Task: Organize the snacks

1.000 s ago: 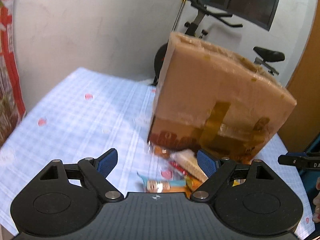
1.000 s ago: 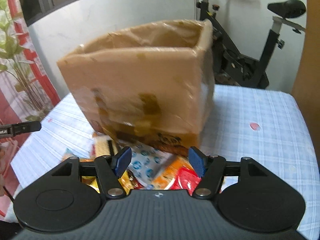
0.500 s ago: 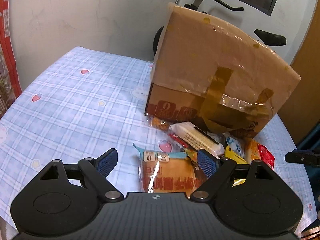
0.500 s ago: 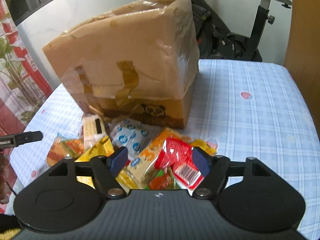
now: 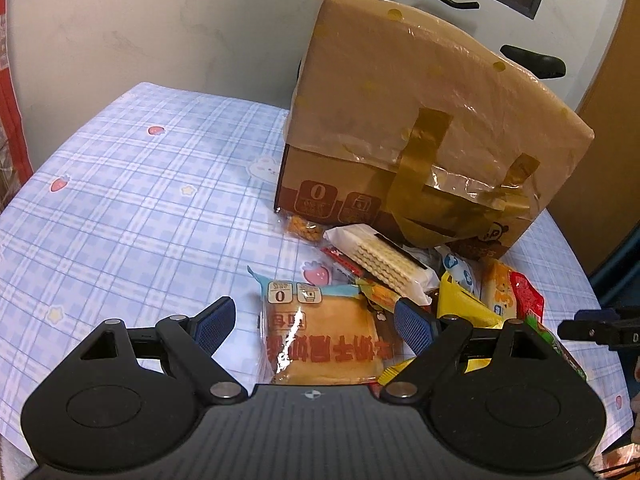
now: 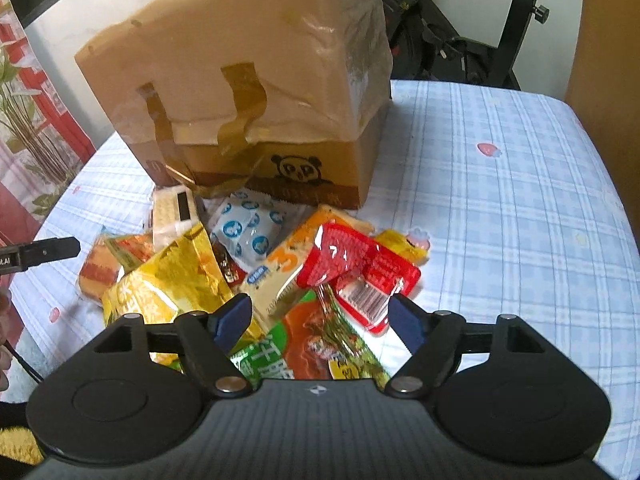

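A taped cardboard box (image 5: 424, 136) stands on the checked tablecloth (image 5: 120, 208); it also shows in the right wrist view (image 6: 256, 104). A pile of snack packets lies in front of it. My left gripper (image 5: 316, 322) is open above a bread packet (image 5: 320, 344), near a wafer pack (image 5: 384, 264). My right gripper (image 6: 320, 318) is open over a green and red packet (image 6: 312, 348), next to a red packet (image 6: 356, 268), a yellow packet (image 6: 168, 284) and a blue-dotted white packet (image 6: 252, 232).
An exercise bike (image 6: 480, 36) stands behind the table. A wooden panel (image 6: 608, 32) is at the right. A red-framed plant area (image 6: 28, 128) is at the left. The tablecloth (image 6: 520, 184) stretches right of the pile.
Both grippers have pulled back and risen from the box. More of the snack pile shows under each gripper. Both stay open.
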Motion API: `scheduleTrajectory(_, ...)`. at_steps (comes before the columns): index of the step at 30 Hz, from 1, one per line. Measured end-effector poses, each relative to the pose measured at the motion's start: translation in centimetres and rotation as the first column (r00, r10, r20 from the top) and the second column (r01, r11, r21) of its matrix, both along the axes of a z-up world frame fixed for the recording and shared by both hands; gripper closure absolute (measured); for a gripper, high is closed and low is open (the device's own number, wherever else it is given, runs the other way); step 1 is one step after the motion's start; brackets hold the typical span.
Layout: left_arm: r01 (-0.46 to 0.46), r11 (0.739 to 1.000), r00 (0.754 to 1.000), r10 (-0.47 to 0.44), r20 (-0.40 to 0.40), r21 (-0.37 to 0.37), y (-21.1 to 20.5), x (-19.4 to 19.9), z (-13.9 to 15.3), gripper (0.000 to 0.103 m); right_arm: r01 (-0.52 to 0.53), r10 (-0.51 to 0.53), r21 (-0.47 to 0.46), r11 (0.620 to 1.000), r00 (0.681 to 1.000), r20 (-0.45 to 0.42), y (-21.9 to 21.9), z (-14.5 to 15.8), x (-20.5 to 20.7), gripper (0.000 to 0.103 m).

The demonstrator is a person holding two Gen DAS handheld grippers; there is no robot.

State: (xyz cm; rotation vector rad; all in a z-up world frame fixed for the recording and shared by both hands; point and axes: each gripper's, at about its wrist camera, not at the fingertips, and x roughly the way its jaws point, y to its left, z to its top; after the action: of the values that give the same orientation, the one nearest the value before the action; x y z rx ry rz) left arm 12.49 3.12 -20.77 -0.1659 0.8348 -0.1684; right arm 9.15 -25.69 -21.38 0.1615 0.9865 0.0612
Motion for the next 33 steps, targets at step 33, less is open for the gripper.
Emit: scheduleTrajectory(33,-0.038,0.999,0.993,0.04,0.115,-0.017,1.1,1.8,3.8,0.015,-0.139,0.138,-0.039,0.99,0.99,-0.019,2.1,-2.1,2.5,0.02)
